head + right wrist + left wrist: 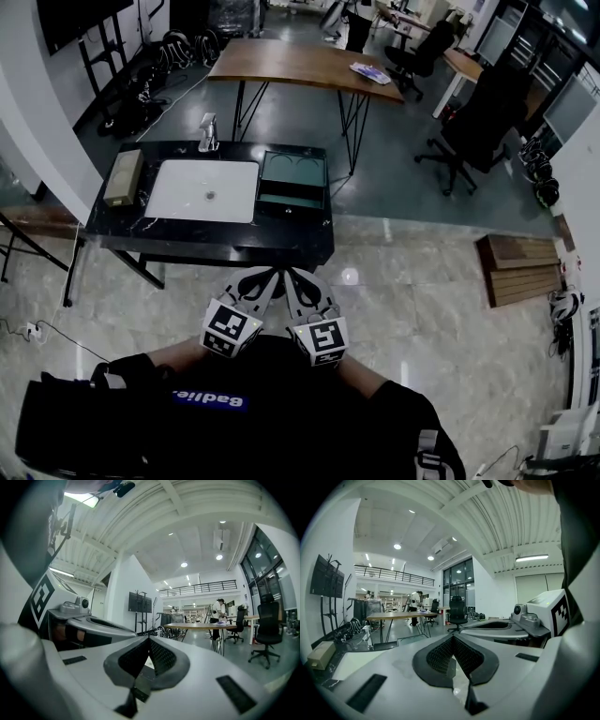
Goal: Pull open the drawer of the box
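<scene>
Hanging back with left gripper (265,279) and right gripper (298,281) both pinched shut on nothing.
Held side by side near the chest, pointing at the black table (234,240), probably just parked clear of it. Way over at the table's right end, just beside the white sink (187,202): green box (292,180), front seemingly facing back this way, roughly square from above. Can't tell whether the drawer's already out.

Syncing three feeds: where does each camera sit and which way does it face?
Head view: on the head, steeply down at the green box; left gripper, right gripper, torso show.
Left gripper view: on that gripper, level along shut jaws toward the wooden table; right gripper beside.
Right gripper view: likewise; left gripper beside.
All three show that table.
</scene>
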`<action>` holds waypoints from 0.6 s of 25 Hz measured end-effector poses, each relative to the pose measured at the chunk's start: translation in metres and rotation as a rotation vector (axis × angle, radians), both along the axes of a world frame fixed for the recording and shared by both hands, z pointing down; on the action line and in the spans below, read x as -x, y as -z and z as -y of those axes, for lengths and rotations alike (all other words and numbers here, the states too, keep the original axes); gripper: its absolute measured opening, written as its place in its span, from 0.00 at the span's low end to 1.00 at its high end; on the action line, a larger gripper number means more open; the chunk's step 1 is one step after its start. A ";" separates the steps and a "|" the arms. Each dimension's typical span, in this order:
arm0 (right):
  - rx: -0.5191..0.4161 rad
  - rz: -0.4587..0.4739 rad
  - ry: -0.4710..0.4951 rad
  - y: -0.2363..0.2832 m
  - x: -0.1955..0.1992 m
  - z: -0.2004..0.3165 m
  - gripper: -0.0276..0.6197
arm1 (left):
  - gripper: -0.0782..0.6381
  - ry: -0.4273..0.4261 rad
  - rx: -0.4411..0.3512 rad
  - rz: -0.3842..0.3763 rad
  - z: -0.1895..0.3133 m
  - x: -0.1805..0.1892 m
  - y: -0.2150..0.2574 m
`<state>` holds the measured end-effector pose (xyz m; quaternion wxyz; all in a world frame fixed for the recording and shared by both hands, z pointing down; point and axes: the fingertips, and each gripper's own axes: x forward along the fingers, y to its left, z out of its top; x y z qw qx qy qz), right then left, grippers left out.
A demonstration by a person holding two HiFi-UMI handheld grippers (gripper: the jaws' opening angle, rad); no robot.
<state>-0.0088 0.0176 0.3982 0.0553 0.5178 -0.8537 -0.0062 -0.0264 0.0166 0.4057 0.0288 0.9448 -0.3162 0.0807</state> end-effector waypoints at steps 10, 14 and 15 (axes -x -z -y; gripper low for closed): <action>0.001 -0.010 0.000 0.000 0.007 -0.004 0.04 | 0.11 -0.007 0.001 0.000 -0.006 0.005 0.000; 0.000 -0.010 -0.003 -0.001 0.008 -0.005 0.04 | 0.11 -0.010 0.002 0.001 -0.007 0.007 -0.001; 0.000 -0.009 -0.003 0.000 0.008 -0.005 0.04 | 0.11 -0.011 0.002 0.002 -0.007 0.006 -0.001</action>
